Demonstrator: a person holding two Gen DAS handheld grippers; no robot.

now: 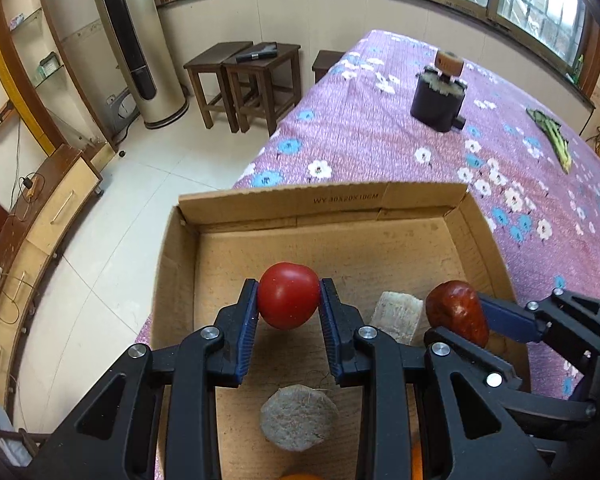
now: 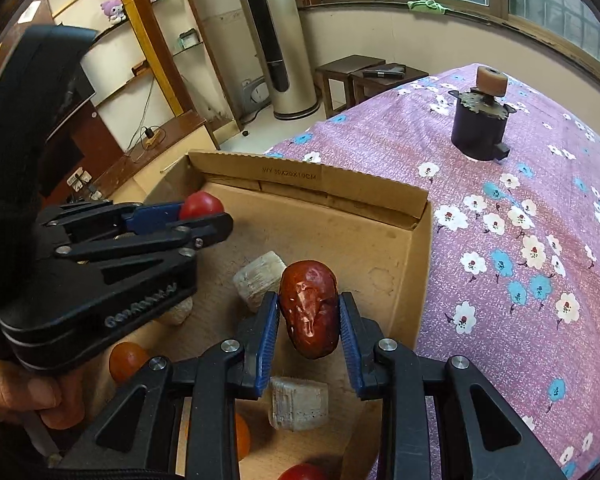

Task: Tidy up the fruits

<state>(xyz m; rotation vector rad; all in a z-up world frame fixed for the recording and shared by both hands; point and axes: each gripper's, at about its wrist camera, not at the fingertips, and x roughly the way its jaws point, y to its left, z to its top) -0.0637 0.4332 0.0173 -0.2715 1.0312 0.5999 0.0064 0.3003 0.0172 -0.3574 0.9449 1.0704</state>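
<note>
Currently both tools hang over the cardboard box (image 1: 324,200): the left gripper (image 1: 289,304) is clamped on a red tomato (image 1: 288,295), the right gripper (image 2: 309,320) on a dark red jujube (image 2: 309,308). Orange fruits (image 2: 127,360) and pale blocks (image 2: 298,402) already lie inside the box, so sorting looks well underway, with these two fruits unreleased.

orange fruit (image 1: 417,462) mostly hidden | box print (image 1: 346,199) blurred

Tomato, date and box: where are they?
tomato (image 1: 288,296), left wrist view, middle of its red skin
date (image 2: 309,310), right wrist view, its wrinkled front
box (image 1: 324,200), left wrist view, far wall
</note>
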